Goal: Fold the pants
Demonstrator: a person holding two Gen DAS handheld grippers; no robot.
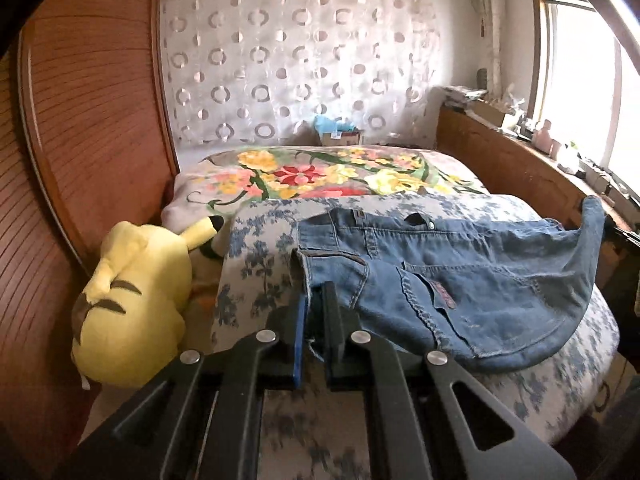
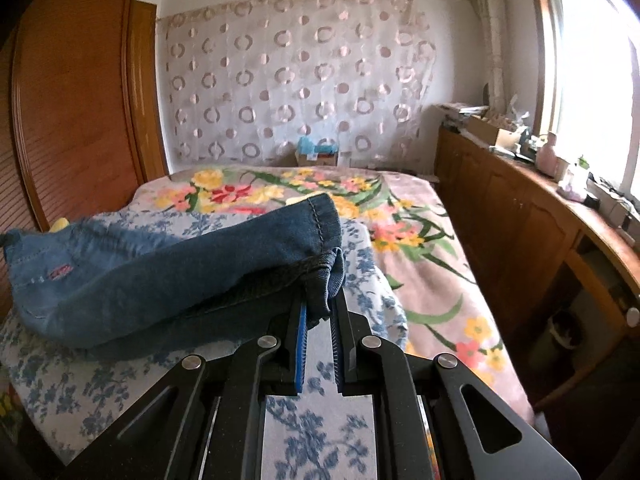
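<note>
Pants (image 1: 460, 280): blue denim, lying across the blue-flowered quilt (image 1: 256, 256) at the near end of the bed, this side of the pink flowered blanket (image 1: 320, 176) and right of the yellow plush toy (image 1: 132, 300). The left gripper (image 1: 316, 300) is pinching the waistband corner nearest the toy, its pads closed tight on a thin fold of cloth. The right gripper (image 2: 320, 304) is likewise clamping the bunched hem of the leg end, at the quilt's edge toward the wooden cabinets (image 2: 520, 232); that end is lifting clear of the quilt.

Handling, as judged: the denim is appearing soft but fairly weighty, sagging between the two held points, not slippery, not fragile. Stitched edges, the waistband and hems, are offering the firmest purchase; single layers may be slipping free of a shallow pinch.

Hidden or unclear: how many layers each gripper is holding cannot be told. The second leg is lying under the first and is scarcely showing. The pants' far edge is blurring in the right wrist view, and the person is not appearing.
</note>
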